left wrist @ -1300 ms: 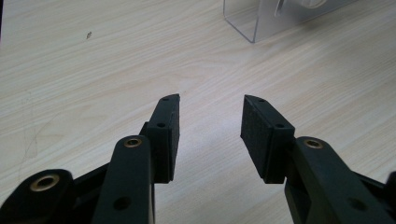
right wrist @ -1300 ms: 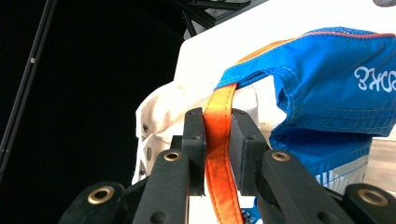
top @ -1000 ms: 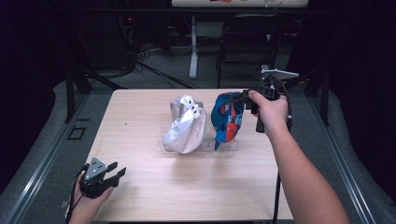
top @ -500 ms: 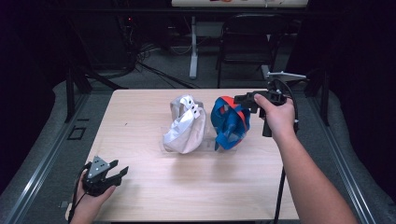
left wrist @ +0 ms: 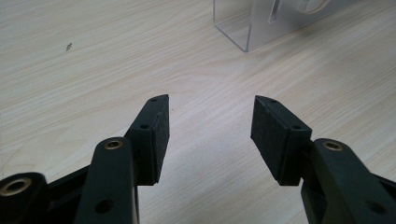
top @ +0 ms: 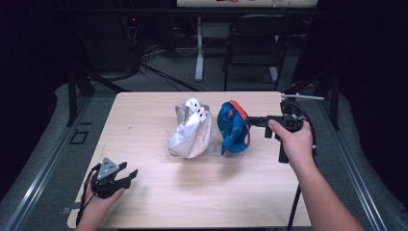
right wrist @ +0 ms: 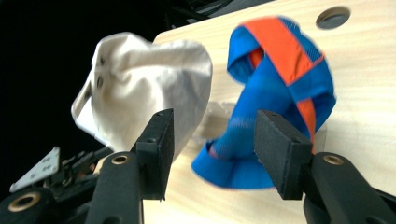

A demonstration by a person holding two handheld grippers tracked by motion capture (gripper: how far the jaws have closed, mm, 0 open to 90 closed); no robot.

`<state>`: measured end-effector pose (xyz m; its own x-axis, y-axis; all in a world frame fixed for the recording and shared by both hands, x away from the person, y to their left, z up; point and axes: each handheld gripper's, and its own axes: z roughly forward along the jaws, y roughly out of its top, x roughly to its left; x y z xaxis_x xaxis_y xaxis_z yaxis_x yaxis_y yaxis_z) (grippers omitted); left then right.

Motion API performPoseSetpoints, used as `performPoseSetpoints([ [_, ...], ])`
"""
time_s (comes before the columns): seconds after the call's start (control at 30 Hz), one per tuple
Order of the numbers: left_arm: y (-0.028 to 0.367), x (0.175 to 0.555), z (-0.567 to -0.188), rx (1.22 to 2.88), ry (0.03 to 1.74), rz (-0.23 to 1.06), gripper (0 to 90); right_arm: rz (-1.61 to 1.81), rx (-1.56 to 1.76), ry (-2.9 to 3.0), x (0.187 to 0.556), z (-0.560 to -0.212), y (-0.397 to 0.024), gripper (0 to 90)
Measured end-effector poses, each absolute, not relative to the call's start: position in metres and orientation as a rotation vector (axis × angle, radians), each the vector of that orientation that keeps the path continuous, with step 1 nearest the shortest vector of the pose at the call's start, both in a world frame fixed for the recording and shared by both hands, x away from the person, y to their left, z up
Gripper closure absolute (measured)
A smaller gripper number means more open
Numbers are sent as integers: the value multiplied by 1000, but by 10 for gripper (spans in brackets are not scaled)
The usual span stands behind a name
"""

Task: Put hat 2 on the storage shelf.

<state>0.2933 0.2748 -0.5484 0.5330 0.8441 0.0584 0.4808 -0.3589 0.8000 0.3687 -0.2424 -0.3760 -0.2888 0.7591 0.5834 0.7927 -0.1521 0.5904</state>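
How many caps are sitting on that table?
2. The white cap stands at the middle of the table, on a clear stand; the blue and orange cap is beside it, nearer the right gripper.

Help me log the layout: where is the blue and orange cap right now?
In the high view, the blue and orange cap sits propped up right of the table's centre, beside the white cap, with the right gripper just off its right edge.

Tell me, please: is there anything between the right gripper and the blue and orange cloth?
Nothing visible stands between them. The right gripper is just beside the blue and orange cloth, its jaws open after just widening, with nothing pressed between the pads. The white cloth stands on the far side of the blue one, out of the way.
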Motion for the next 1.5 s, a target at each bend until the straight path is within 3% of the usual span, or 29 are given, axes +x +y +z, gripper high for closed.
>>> performPoseSetpoints([
  [0.53, 272, 293, -550, 2028, 1077, 592, 472, -1552, -1787, -2009, 309, -441, -257, 464],
  [0.93, 266, 294, -553, 2032, 1073, 567, 473, -1488, -1799, -2157, 280, -506, -236, 470],
  [1.2, 264, 294, -554, 2045, 1059, 562, 474, -1482, -1796, -2224, 275, -539, -233, 486],
  [1.5, 260, 296, -557, 2064, 1039, 524, 477, -1490, -1883, -2298, 281, -551, -243, 490],
])
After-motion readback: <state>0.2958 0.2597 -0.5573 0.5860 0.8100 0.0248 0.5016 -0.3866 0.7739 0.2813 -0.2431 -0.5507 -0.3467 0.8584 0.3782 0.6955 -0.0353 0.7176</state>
